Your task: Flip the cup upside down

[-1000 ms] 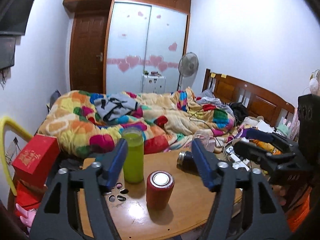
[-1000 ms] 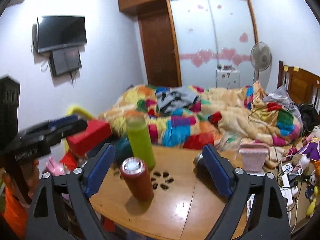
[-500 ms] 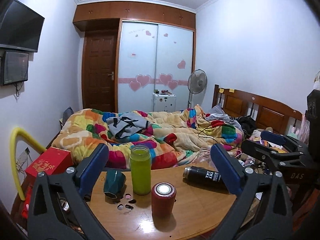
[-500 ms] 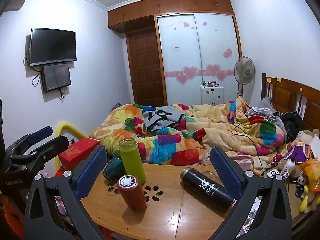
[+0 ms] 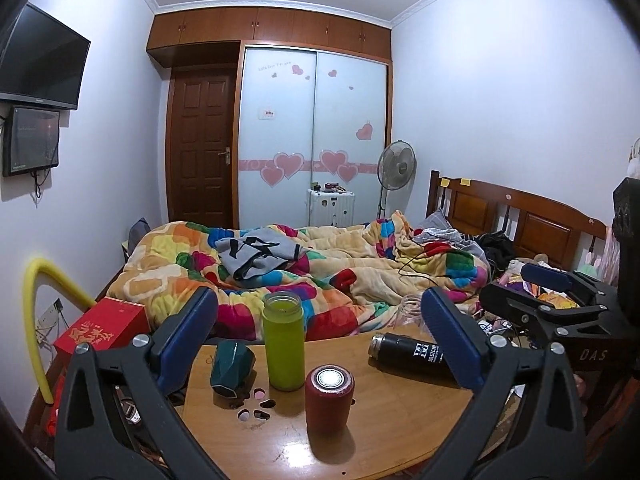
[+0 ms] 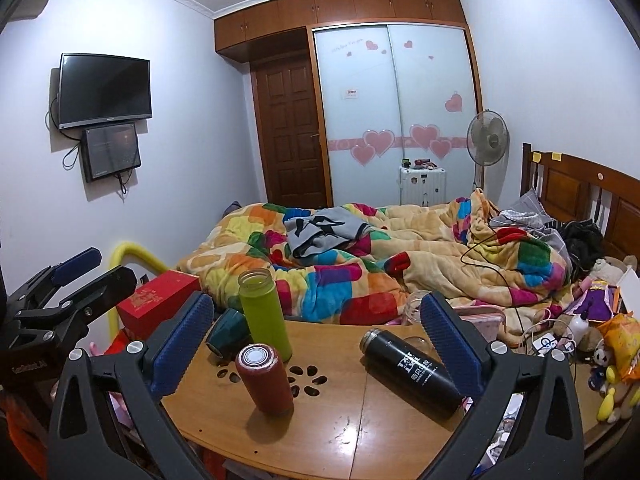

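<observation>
Altogether three bottles (image 5: 283, 346), one teal cup (image 5: 231, 368), both grippers (image 5: 318, 334) wide, empty.

Left tongs (image 5: 320, 334) spread wide above red cup (image 5: 329, 398).

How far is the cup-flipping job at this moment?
Done: the red cup seems to stand upside down on the wooden table, its flat base up. In hand: nothing; the left gripper and right gripper are both open and back from the table. Left: perhaps nothing, though the dark green cup lies on its side near the green bottle.
</observation>
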`<state>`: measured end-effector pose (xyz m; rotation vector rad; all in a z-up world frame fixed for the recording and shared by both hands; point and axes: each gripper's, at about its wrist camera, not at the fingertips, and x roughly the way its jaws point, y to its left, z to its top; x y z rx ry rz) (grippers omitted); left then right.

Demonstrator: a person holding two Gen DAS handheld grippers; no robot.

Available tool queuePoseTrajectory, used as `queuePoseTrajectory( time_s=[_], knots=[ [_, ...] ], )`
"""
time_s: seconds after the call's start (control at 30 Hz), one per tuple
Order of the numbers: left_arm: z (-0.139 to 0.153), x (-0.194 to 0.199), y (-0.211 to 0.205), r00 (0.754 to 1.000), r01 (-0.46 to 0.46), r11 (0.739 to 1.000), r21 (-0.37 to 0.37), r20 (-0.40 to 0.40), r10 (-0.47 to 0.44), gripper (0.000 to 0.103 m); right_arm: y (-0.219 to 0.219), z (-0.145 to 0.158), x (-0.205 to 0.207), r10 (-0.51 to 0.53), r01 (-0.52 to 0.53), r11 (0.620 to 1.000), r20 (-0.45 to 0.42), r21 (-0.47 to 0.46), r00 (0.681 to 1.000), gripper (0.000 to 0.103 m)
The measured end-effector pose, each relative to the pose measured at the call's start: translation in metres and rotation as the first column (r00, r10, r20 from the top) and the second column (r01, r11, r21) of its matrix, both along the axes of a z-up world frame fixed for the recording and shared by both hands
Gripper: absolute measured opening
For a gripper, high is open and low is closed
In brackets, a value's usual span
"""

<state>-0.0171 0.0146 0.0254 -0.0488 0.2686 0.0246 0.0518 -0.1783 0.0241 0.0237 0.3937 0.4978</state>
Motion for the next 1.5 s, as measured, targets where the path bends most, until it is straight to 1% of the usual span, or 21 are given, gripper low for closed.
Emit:
queuePoseTrajectory(
  time_s=[0.33, 0.67, 1.27, 1.5],
  knots=[
    [0.0016, 0.0006, 0.0006, 1.0, 0.001, 1.0, -0.004, 0.003, -0.001, 0.103, 0.0001, -0.0006, 0.001, 0.0, 0.0, 1.0, -0.003, 0.004, 1.0, 0.103],
    [0.0019, 0.0008, -0.0033, 1.0, 0.009, 1.0, 0.012, 0.005, -0.009, 0.103, -0.0014, -0.0003, 0.0018, -0.002, 0.003, 1.0, -0.015, 0.012, 1.0, 0.103],
    [0.001, 0.0021, -0.0044, 1.0, 0.018, 1.0, 0.0, -0.001, -0.018, 0.103, -0.0023, 0.001, 0.0014, 0.001, 0.0, 1.0, -0.009, 0.015, 1.0, 0.103],
    [0.0019, 0.0023, -0.0038, 0.999, 0.035, 0.999, -0.001, 0.001, -0.035, 0.103, -0.0001, 0.0027, -0.0003, -0.001, 0.001, 1.0, -0.006, 0.013, 1.0, 0.103]
  ],
)
